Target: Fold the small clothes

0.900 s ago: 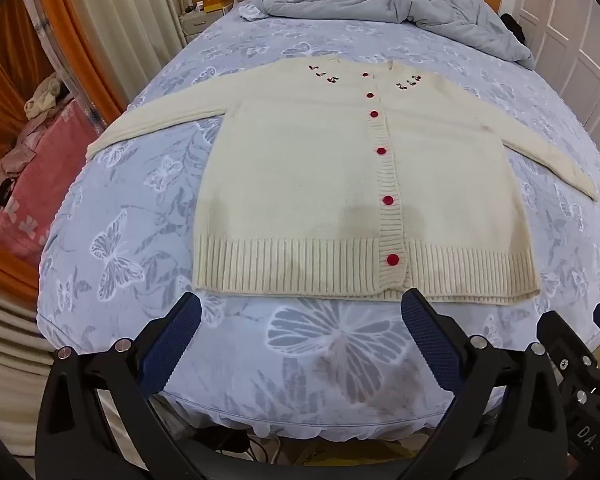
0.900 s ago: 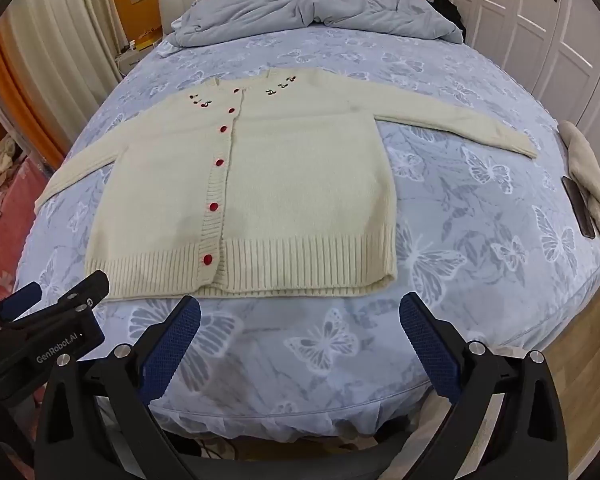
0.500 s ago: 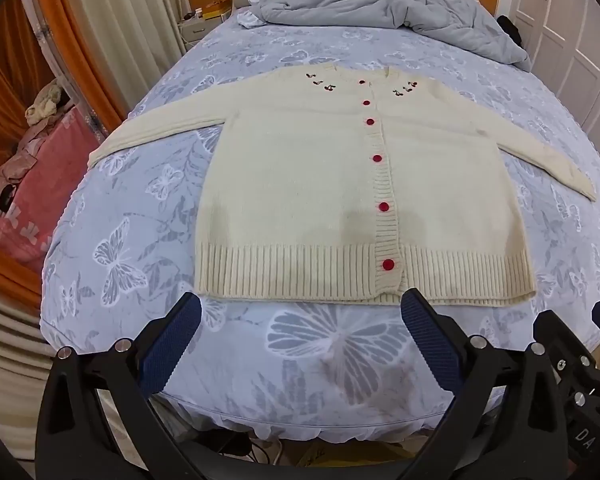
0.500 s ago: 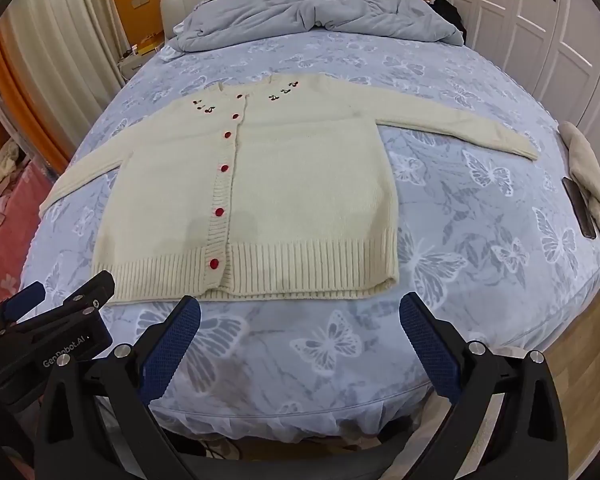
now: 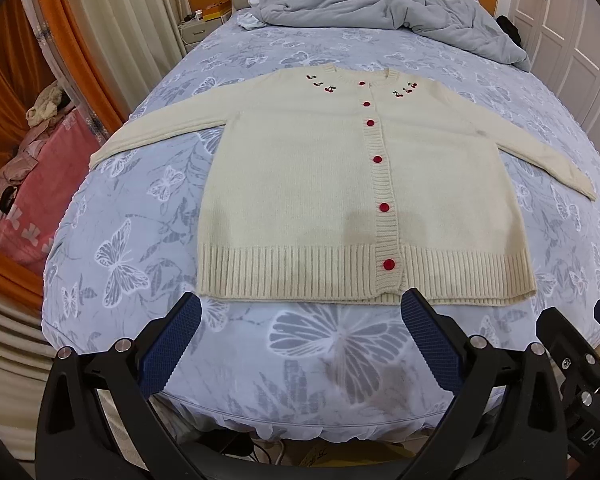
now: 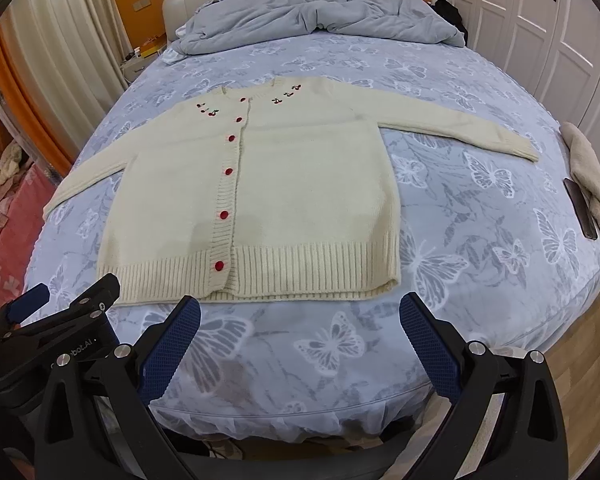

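Observation:
A cream knit cardigan point(image 5: 300, 184) with red buttons and cherry embroidery lies flat, face up, on the bed, both sleeves spread out sideways. It also shows in the right wrist view point(image 6: 300, 184). My left gripper point(image 5: 300, 308) is open and empty, hovering just in front of the ribbed hem near its middle. My right gripper point(image 6: 300, 312) is open and empty, in front of the hem's right half. The left gripper's body point(image 6: 60, 320) shows at the lower left of the right wrist view.
The bed point(image 5: 148, 264) has a blue butterfly sheet. A rumpled grey duvet point(image 5: 380, 4) lies at the head. A beige cloth point(image 6: 592, 184) and a dark flat object point(image 6: 580, 208) lie at the bed's right edge. White wardrobe doors stand right, curtains left.
Both grippers have tilted up or drawn back a little, so the cardigan sits slightly lower and nearer the fingertips in both views. Both stay open. The cardigan has not moved.

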A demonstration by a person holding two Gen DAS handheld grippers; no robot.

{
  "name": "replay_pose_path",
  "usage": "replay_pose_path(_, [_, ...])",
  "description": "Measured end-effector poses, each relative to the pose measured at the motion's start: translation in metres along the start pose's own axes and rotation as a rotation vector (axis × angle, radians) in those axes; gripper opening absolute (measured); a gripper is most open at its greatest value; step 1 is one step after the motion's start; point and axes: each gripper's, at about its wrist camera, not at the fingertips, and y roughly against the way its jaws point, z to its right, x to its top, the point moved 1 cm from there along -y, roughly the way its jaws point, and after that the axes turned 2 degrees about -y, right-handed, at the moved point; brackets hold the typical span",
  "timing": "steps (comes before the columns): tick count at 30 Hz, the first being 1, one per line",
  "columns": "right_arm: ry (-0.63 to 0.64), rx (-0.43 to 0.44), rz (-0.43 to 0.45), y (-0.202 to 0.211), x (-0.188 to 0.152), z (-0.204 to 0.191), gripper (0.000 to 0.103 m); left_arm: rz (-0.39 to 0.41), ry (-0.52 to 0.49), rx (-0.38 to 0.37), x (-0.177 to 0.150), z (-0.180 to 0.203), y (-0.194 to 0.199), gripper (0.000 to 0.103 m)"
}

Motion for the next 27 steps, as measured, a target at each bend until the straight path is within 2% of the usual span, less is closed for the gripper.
replay_pose_path(27, [-0.005, 0.009, 0.003, 0.0014, 0.0005, -0.0029, 0.097, 0.011, -0.013, 0.003, -0.0005, 0.0002, 0.0035, 0.098])
